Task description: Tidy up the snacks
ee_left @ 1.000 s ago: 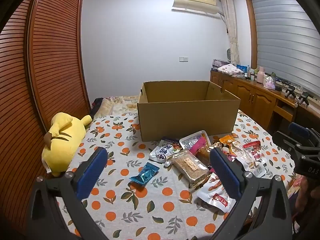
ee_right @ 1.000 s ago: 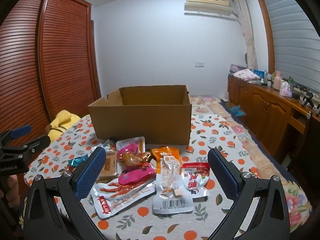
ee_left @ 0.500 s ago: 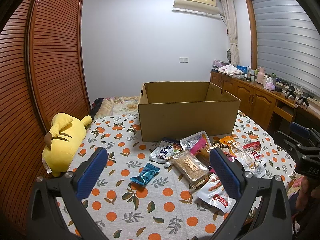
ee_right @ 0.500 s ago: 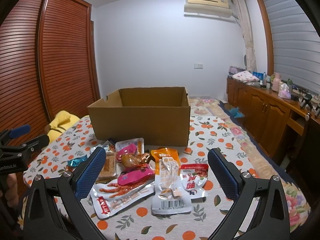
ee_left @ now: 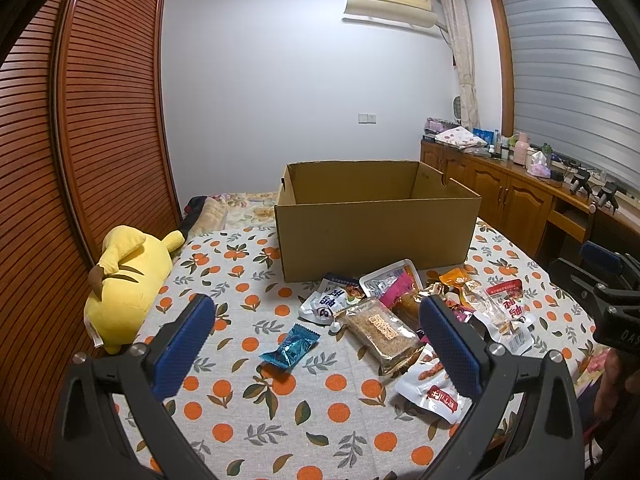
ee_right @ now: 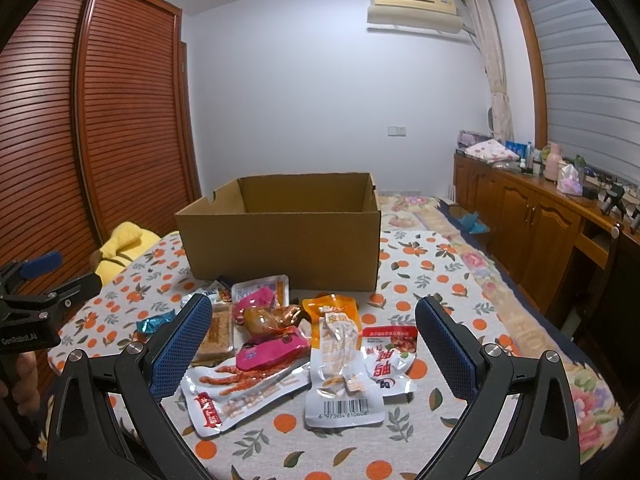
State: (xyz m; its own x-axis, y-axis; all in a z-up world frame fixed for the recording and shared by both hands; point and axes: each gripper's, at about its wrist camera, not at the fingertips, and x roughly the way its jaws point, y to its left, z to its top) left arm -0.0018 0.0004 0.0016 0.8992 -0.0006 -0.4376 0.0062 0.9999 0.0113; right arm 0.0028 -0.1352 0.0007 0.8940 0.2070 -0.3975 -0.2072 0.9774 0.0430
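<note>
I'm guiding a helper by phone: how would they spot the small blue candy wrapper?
Start at the open cardboard box on the orange-print tablecloth; snack packets are heaped before its front wall. The blue candy wrapper lies apart on the plush-toy side of that heap, alone on bare cloth. It is the only shiny teal, crimp-ended piece, smaller than any packet.

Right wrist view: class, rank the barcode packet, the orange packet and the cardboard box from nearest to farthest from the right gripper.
1. The barcode packet, lying on the tablecloth between the open fingers of the right gripper.
2. The orange packet, just beyond it, in the middle of the pile.
3. The cardboard box, behind all the snacks, its top open.
</note>
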